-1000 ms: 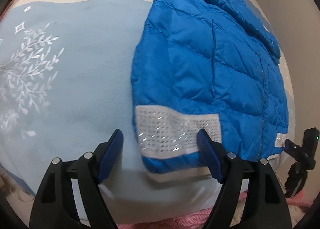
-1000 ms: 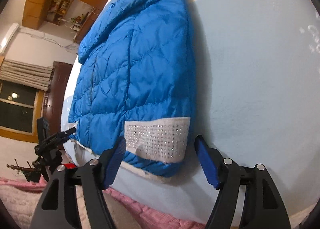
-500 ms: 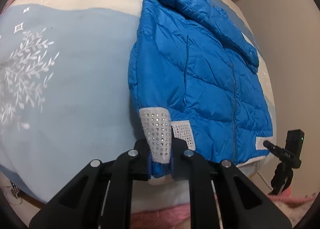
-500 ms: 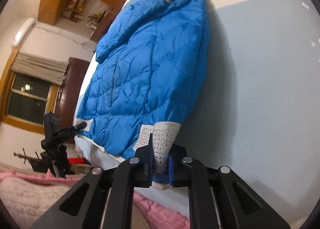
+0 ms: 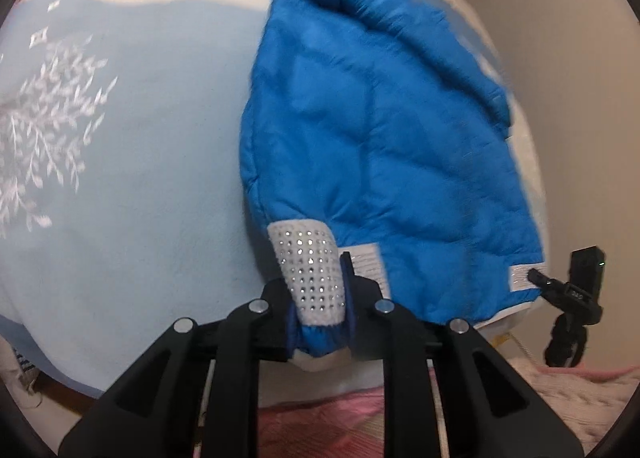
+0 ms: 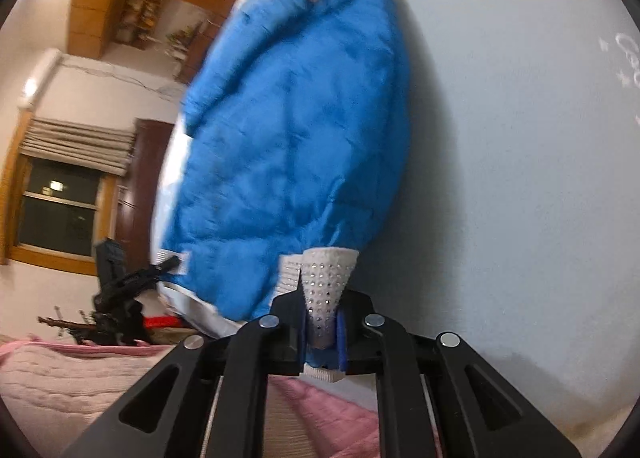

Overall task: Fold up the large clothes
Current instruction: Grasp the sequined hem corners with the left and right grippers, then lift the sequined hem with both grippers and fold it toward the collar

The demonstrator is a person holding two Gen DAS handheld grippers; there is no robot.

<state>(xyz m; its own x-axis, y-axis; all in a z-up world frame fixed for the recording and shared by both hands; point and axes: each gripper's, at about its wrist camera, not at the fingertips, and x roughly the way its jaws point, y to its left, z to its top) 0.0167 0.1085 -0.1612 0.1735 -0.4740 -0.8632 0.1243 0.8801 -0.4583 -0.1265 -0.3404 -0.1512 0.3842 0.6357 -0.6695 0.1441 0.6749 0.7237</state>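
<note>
A blue quilted puffer jacket [image 5: 380, 146] lies on a bed with a pale blue blanket [image 5: 152, 130]. Its hem carries a white band studded with rhinestones [image 5: 312, 274]. My left gripper [image 5: 318, 322] is shut on one bunched corner of that band and lifts it. In the right wrist view the jacket [image 6: 296, 146] shows blurred, and my right gripper [image 6: 322, 332] is shut on the studded band [image 6: 326, 282] at the other hem corner. The jacket's near edge rises off the bed between both grippers.
A black camera on a small tripod [image 5: 576, 298] stands beside the bed's corner, also in the right wrist view [image 6: 120, 290]. A pink knitted cover [image 6: 60, 378] lies at the bed's near edge. A window [image 6: 56, 210] and dark wooden door [image 6: 140, 186] are at the left.
A second ago both grippers were open around the hem band. They closed on its corners and now pull the hem up and toward me; the jacket is blurred from moving.
</note>
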